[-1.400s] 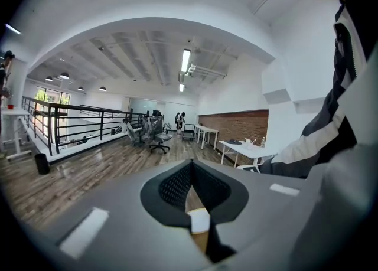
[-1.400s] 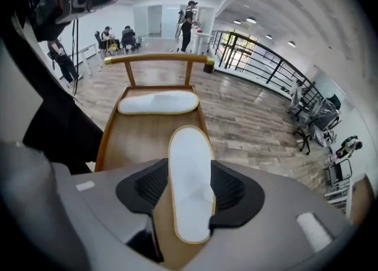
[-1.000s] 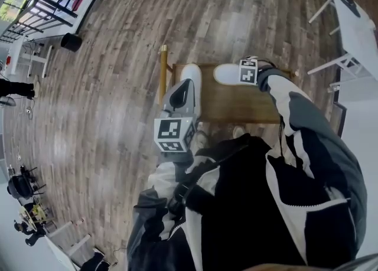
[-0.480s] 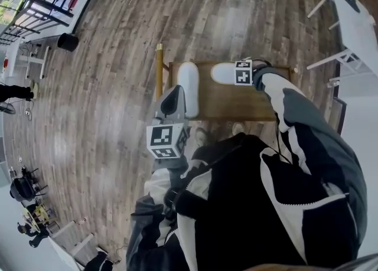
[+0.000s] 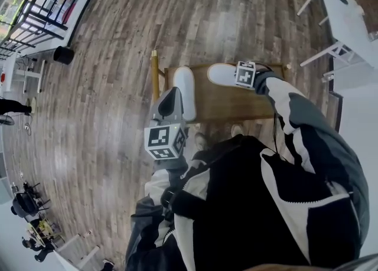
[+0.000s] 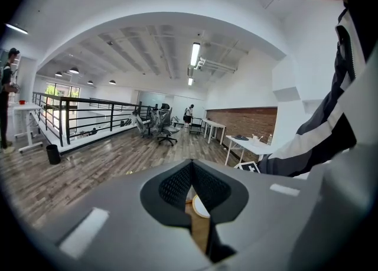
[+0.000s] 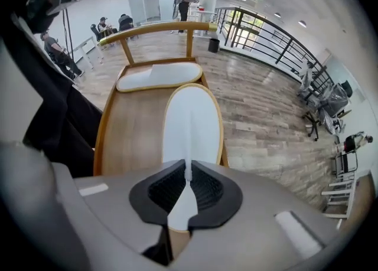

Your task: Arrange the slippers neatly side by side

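Note:
Two white slippers lie on a wooden chair seat [image 5: 230, 103]. One slipper [image 5: 185, 84] points away from me at the seat's left side. The other slipper [image 5: 222, 74] lies crosswise at the back. My right gripper [image 5: 236, 75] is shut on this slipper's thin white edge [image 7: 188, 172]; its sole [image 7: 192, 122] stretches ahead of the jaws, with the first slipper [image 7: 158, 77] beyond it. My left gripper [image 5: 171, 97] hovers over the seat's left front, shut and empty; the left gripper view shows its jaws [image 6: 192, 205] closed, with only a sliver of wood and slipper below.
The chair's curved back rail [image 7: 159, 28] stands at the seat's left edge in the head view. A white table [image 5: 348, 16] is at upper right, a black bin [image 5: 62, 55] and a railing [image 5: 41, 10] at upper left. Wooden floor surrounds the chair. My jacket fills the lower head view.
The left gripper has drawn back a little toward my body. The right gripper stays at the crosswise slipper's end. The whole view has shifted slightly.

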The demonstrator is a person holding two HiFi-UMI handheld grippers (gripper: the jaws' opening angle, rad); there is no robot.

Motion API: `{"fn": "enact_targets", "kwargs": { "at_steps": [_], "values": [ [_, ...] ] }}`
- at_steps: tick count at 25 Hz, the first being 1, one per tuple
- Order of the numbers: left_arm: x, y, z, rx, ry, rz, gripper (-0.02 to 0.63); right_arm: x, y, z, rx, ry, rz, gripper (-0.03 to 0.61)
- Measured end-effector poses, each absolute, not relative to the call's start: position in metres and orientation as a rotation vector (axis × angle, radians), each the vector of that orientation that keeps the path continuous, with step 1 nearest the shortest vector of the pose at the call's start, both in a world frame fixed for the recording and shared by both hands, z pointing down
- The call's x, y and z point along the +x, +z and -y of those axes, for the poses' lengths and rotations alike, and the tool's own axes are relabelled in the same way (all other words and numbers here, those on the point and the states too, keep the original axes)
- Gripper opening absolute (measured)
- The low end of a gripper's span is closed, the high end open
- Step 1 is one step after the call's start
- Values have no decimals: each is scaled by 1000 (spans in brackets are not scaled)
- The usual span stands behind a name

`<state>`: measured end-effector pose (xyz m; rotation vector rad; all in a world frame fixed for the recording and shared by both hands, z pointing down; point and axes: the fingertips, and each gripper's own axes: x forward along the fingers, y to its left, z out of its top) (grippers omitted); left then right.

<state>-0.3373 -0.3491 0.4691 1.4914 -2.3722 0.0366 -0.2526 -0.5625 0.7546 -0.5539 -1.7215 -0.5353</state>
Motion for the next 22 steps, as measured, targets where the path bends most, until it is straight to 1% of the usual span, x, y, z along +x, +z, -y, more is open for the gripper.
{"fn": "enact_targets", "kwargs": {
  "at_steps": [7, 15, 22],
  "values": [
    [-335, 460, 363, 1587, 23, 2340, 20, -244, 721, 554, -441, -405, 1847, 26],
    [-332, 455, 371, 1648, 7, 2320, 20, -248, 664, 527, -277, -29, 2070, 26],
    [-338, 461, 364, 1629, -33, 2324, 20, -257, 638, 496, -163, 352, 2168, 26]
  ]
}}
